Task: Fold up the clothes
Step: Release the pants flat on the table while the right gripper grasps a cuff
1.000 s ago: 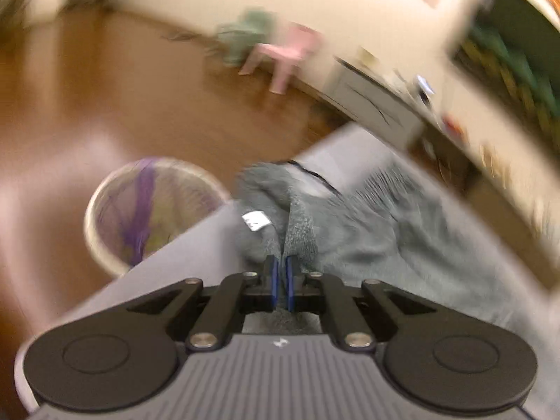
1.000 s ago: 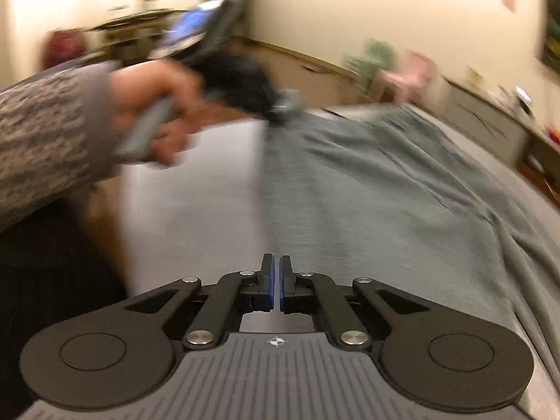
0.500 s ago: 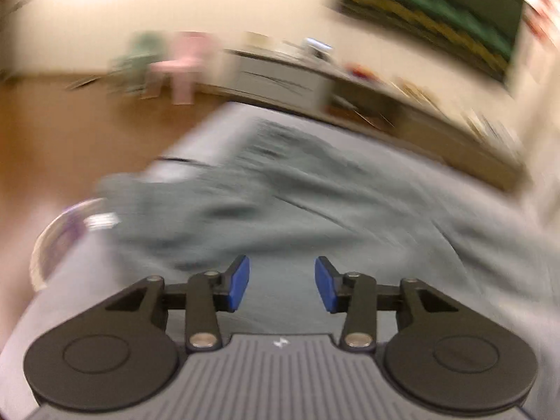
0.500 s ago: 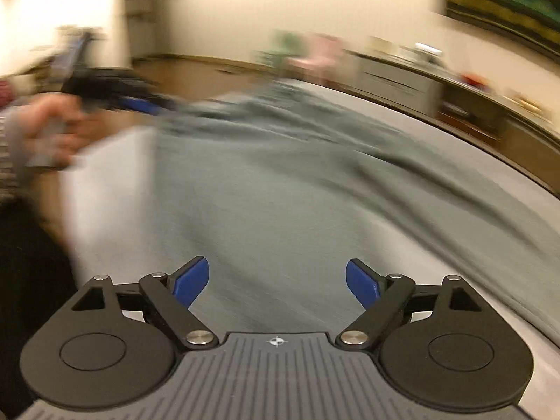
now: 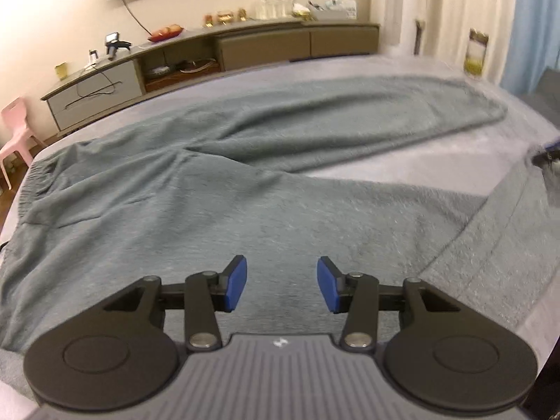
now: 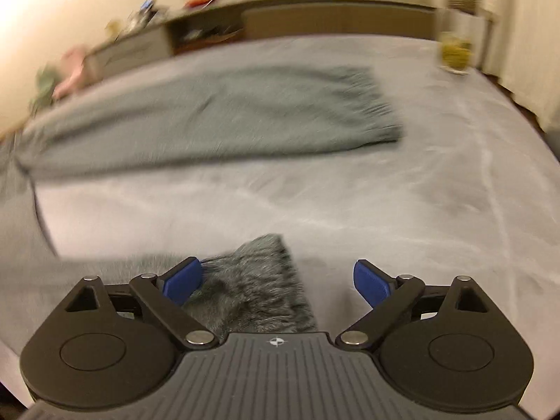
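Grey-green fleece trousers [image 5: 217, 189] lie spread flat on a pale grey bed [image 5: 402, 171], waistband at the left, both legs running to the right. My left gripper [image 5: 281, 288] is open and empty, just above the near leg. In the right wrist view, my right gripper [image 6: 276, 281] is wide open over the cuff end of the near leg [image 6: 255, 280], which lies between its blue pads. The far leg [image 6: 217, 119] lies flat beyond. The right gripper's tip shows blurred at the right edge of the left wrist view [image 5: 547, 157].
A long low sideboard [image 5: 217, 49] with small items runs along the far wall. A pink plastic chair [image 5: 15, 133] stands at the left. Curtains [image 5: 437, 7] hang at the right. A yellowish jar [image 5: 475, 54] stands beyond the bed's far right corner.
Both grippers were shut on the trousers a second ago, then opened and let go. Both have swung right, toward the leg ends; the trousers now lie flat.
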{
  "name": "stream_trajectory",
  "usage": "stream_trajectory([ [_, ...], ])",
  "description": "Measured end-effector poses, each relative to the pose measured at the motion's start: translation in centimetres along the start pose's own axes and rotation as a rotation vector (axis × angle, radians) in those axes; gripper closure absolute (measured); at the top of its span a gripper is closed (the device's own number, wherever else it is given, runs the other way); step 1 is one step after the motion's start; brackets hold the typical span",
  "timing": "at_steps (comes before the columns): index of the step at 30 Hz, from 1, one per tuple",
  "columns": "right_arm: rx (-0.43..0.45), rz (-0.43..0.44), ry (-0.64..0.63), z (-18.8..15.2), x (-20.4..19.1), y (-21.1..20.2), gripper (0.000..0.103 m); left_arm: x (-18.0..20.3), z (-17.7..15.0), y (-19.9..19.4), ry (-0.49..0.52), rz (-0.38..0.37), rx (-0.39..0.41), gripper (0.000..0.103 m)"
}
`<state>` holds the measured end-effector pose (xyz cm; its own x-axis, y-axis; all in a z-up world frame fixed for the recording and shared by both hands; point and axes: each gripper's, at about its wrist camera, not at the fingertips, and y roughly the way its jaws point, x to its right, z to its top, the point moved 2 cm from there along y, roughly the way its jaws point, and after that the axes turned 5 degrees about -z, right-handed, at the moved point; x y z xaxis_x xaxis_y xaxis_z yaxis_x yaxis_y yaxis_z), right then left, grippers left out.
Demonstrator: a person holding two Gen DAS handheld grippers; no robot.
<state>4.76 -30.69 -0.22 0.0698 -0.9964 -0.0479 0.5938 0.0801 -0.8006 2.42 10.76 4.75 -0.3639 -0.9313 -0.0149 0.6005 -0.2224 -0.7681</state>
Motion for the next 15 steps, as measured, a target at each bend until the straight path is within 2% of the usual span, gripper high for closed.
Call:
stream_trajectory([
  [1, 0.003, 0.007, -0.049, 0.6, -0.8, 0.5, 0.07, 0.4, 0.1, 0.5, 0.009, 0.004, -0.01, 0.058],
  [2, 0.01, 0.009, -0.082, 1.4, -1.3, 0.5, 0.08, 0.0, 0.2, 0.7, -0.012, 0.018, -0.012, 0.058],
  [3, 0.038, 0.013, -0.099, 2.2, -1.3, -0.1, 0.08, -0.4, 0.3, 0.9, -0.032, 0.033, -0.014, 0.058],
  [4, 0.109, 0.011, -0.122, 3.1, -1.1, -1.8, 0.081, -0.8, 0.4, 1.1, -0.054, 0.047, -0.015, 0.059],
  [7, 0.393, 0.068, -0.163, 5.4, -0.3, -10.5, 0.081, -2.5, 0.4, 0.9, -0.129, 0.053, -0.014, 0.059],
  [9, 0.539, 0.082, -0.258, 4.4, 0.7, -16.3, 0.081, -2.7, 0.1, 0.7, -0.142, 0.046, -0.016, 0.059],
  [10, 0.563, 0.066, -0.31, 3.4, 1.5, -18.3, 0.08, -2.6, 0.1, 0.5, -0.133, 0.035, -0.02, 0.059],
  [12, 0.5, -0.008, -0.358, 0.9, 3.8, -19.5, 0.08, -2.4, 0.0, 0.5, -0.113, 0.021, -0.026, 0.059],
  [15, 0.322, -0.151, -0.226, -2.4, 8.3, -17.9, 0.079, -2.3, 0.1, 0.7, -0.104, 0.023, -0.025, 0.059],
])
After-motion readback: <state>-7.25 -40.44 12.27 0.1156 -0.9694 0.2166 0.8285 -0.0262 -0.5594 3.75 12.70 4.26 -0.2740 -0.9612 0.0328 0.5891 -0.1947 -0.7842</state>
